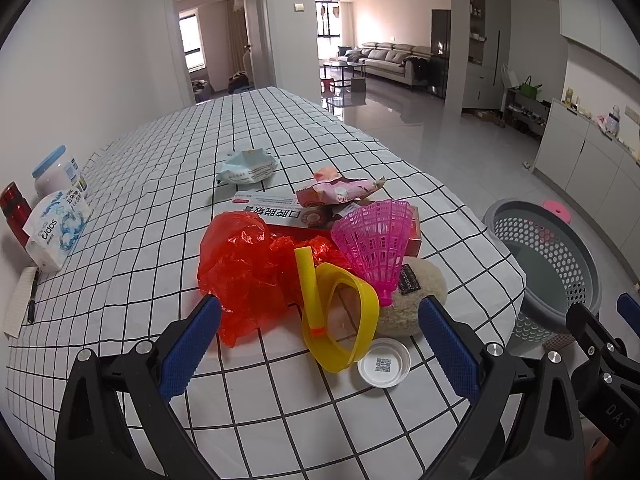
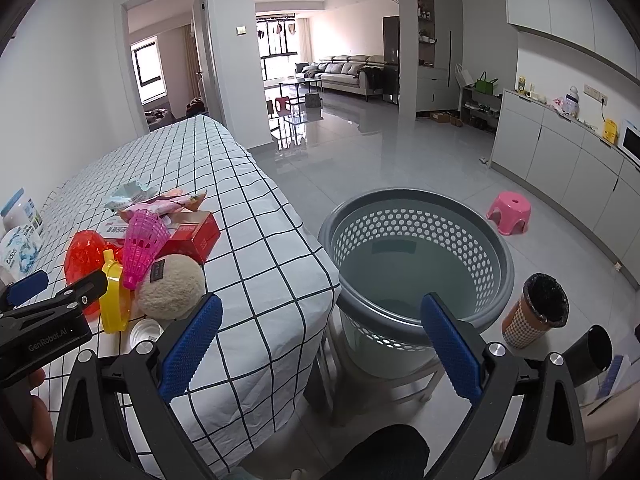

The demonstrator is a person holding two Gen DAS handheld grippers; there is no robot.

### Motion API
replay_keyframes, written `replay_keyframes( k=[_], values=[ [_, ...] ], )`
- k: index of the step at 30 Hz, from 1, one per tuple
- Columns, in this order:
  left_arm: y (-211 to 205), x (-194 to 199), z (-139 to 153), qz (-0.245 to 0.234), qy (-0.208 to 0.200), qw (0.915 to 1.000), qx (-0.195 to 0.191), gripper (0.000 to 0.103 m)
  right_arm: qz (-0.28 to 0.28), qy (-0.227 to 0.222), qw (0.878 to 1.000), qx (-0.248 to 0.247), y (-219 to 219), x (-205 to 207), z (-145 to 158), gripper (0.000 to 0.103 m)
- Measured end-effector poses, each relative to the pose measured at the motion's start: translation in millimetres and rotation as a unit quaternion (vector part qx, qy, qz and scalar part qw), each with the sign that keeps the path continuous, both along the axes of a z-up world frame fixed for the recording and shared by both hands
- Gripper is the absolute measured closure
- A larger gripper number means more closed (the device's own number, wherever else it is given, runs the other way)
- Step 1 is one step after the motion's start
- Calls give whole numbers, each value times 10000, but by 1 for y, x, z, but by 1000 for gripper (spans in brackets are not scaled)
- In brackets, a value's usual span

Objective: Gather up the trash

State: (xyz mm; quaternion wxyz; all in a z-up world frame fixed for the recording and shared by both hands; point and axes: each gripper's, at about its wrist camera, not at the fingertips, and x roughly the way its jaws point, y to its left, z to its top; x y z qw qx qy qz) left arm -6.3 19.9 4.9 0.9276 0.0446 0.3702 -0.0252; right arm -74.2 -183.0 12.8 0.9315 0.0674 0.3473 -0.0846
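While our left tool (image 1: 320, 344) hangs low over the near edge of the bench (image 1: 168, 216), its blue fingers (image 1: 188, 344) stand wide apart with nothing between them. Just ahead of it lies the trash pile on the checked cloth. We see a crumpled red plastic bag (image 1: 244, 272) on the left of the pile, and a yellow ring (image 1: 344, 320) beside it with a yellow foam tube (image 1: 310, 288) leaning across the ring. A pink plastic shuttlecock (image 1: 376, 240) stands cone up, its base against a beige woolly ball (image 1: 416, 300). A small white lid (image 1: 384, 362) lies nearest to us, touching the ring. Behind these sit a red and white box (image 1: 276, 210), a pink wrapper (image 1: 340, 190) resting on it, and, farther back and apart, a pale blue wrapper (image 1: 248, 166).

Our right tool (image 2: 320, 344) is held beyond the bench corner, above the floor, its fingers (image 2: 450, 344) also spread and holding nothing. Between them we look into a grey perforated basket (image 2: 496, 248), which stands just beside the bench; its inside looks bare from this angle. A checked paper cup (image 2: 536, 312) lined in black stands on the floor right of the basket, and a pink stool (image 2: 510, 212) sits farther off.

At the far left of the bench, by the wall, we see a white jar (image 1: 58, 172), a tissue pack (image 1: 56, 228) and a red bottle (image 1: 16, 212).
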Motion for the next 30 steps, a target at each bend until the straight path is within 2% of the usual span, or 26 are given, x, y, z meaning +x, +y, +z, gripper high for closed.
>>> replay_keyframes(
  k=[30],
  values=[
    [2,-2,1,-20,7,10000,-18,6,35,-44,10000,-1,6,0,6,8]
  ],
)
